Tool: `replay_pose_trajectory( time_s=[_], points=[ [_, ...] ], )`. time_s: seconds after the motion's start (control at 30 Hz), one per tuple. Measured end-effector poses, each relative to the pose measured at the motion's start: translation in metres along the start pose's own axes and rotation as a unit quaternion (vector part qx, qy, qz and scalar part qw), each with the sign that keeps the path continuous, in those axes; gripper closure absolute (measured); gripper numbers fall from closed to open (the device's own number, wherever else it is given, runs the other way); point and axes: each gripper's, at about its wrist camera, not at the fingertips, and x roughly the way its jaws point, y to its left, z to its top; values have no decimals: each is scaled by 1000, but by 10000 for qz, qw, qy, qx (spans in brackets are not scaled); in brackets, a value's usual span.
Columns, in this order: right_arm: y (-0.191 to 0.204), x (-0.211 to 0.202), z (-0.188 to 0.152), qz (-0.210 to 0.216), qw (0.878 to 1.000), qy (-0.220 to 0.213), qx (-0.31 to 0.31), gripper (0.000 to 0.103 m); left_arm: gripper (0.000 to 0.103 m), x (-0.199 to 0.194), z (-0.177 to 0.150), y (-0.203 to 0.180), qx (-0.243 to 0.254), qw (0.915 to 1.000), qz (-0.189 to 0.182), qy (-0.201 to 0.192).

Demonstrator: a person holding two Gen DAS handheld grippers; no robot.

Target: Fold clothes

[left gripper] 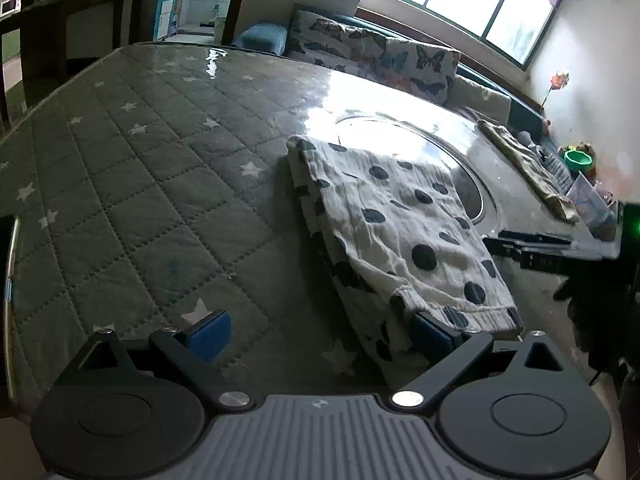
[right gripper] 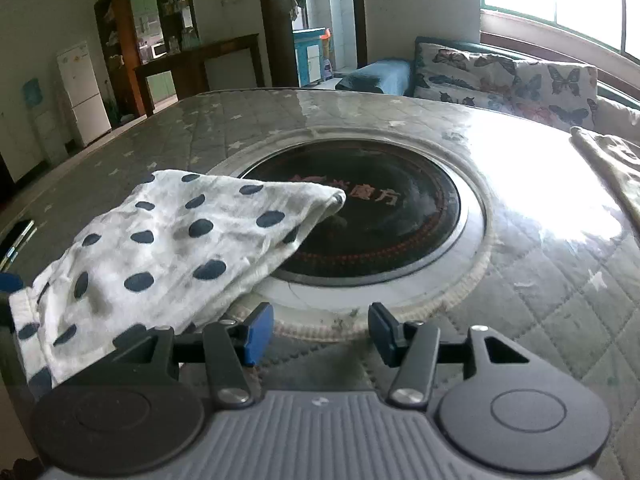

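A white garment with dark polka dots (left gripper: 400,228) lies folded on the quilted star-patterned table cover (left gripper: 140,184); it also shows in the right wrist view (right gripper: 160,248), partly over the round black cooktop (right gripper: 380,212). My left gripper (left gripper: 320,336) is open, its right pad (left gripper: 432,336) touching the garment's ribbed hem, its left pad over bare cover. My right gripper (right gripper: 320,332) is open and empty, just right of the garment's near edge, in front of the cooktop. The right gripper's black body shows at the right in the left wrist view (left gripper: 536,248).
A second, beige garment (left gripper: 528,164) lies at the table's far right edge, also in the right wrist view (right gripper: 612,160). A butterfly-print cushion (right gripper: 508,76) and sofa stand behind the table. A phone-like object (right gripper: 16,240) lies at the left edge.
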Motion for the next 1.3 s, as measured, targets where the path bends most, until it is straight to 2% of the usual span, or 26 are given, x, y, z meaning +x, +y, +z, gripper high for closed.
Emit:
replay_pose_trajectory(
  time_s=[0.17,0.33,0.43,0.53,0.6,0.7,0.93,1.1,1.3],
  points=[
    [-2,-3,-6,-35,10000,-88,1,46,2,-11,7,8,-83,9996,19,-255],
    [-3,-6,-11,-121,9998,-156,0,45,1,-8,13,18,-174,9979,478,-400],
    [-2,-7,-14,-171,9996,-196,-55,44,1,3,15,25,-208,9954,838,-416],
    [0,-7,-17,-233,9994,-238,-125,42,1,16,17,31,-277,9933,1043,-408],
    [1,-6,-19,-286,9991,-260,-164,32,1,24,18,32,-273,9921,1152,-415],
    [1,-6,-22,-327,9988,-326,-164,31,1,33,19,33,-236,9899,1329,-438],
    [3,-5,-26,-388,9981,-431,-185,20,0,50,21,34,-168,9854,1595,-566],
    [1,-5,-26,-341,9984,-436,-136,18,0,61,22,29,30,9814,1821,-600],
    [2,-3,-26,-358,9984,-414,-143,14,0,66,24,30,27,9800,1874,-664]
  ],
)
